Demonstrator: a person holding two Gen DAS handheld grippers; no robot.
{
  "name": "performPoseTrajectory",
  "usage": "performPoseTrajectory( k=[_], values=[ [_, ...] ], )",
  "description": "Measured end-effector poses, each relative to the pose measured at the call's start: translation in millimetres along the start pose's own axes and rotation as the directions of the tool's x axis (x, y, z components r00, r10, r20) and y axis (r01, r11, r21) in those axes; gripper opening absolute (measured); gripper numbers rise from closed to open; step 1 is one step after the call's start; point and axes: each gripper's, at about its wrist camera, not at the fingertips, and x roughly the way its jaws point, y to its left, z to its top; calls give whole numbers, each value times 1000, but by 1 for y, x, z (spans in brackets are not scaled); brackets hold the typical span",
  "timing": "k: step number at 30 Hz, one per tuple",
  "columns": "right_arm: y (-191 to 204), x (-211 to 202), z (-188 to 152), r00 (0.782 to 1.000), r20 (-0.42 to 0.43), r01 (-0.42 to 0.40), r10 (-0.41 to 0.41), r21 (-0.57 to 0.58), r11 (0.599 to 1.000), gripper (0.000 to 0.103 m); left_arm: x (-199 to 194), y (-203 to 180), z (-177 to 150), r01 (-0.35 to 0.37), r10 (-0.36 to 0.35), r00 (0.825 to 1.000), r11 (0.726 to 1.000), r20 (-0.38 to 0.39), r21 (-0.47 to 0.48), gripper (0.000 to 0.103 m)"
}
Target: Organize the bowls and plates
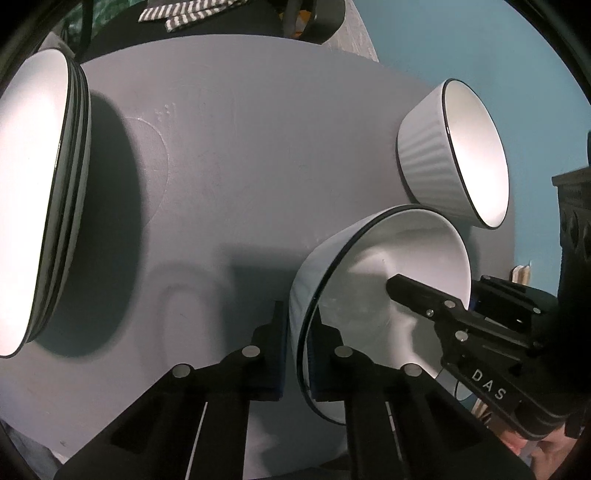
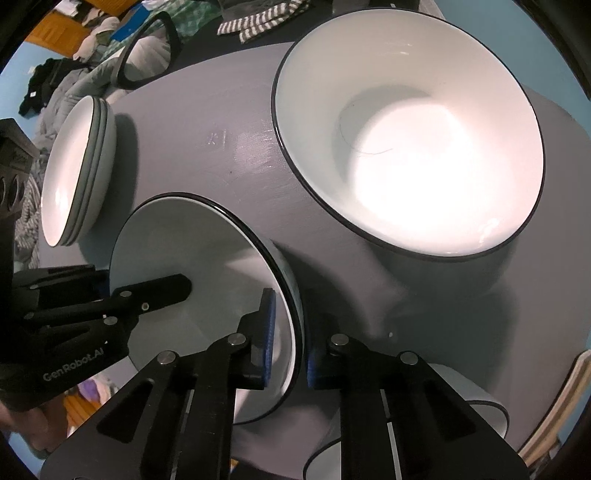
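A white bowl with a dark rim (image 1: 373, 273) sits on the grey table between both grippers. In the left wrist view my left gripper (image 1: 301, 343) is shut on the bowl's near-left rim, one pad outside the wall and one inside. In the right wrist view my right gripper (image 2: 293, 343) is shut on the opposite rim of the same bowl (image 2: 192, 251), its blue pads on either side of the wall. Each view shows a finger (image 1: 413, 293) (image 2: 162, 290) of the other gripper reaching inside the bowl. A stack of white plates (image 1: 37, 203) (image 2: 74, 173) stands at the left.
A ribbed white bowl (image 1: 461, 155) (image 2: 406, 140) stands just beyond the held one. Another dark-rimmed white vessel (image 2: 480, 410) sits at the near right edge. A striped cloth (image 1: 184, 14) lies past the far edge of the table (image 1: 240, 166). Clothes and clutter lie on the floor at the left.
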Motion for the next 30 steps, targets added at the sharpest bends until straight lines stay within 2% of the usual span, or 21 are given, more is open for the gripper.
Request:
performPoseTrajectory(
  k=[5,8,15,24,30],
  values=[
    [0,1,5,1000,-4,-2,2,34,999,7,-5,-2,-1,-16,16,1000,1000,8,7,8],
    [-1,0,5,1000,-7,-6,6,49,999,7,-1,-13,-5,-11,11,1000,1000,10,-6,8],
    [4,2,6,1000,-1,-9,9,62,998,7,-4,-14,-2,-27,27,1000,1000,14,3,8],
    [5,-8,9,1000,18,-17,16,81,997,7,-16,-15,3,-5,5,1000,1000,25,0,8],
    [4,-31,8,999,45,-24,20,101,995,7,-45,-21,9,21,-22,998,1000,57,12,8]
  ],
)
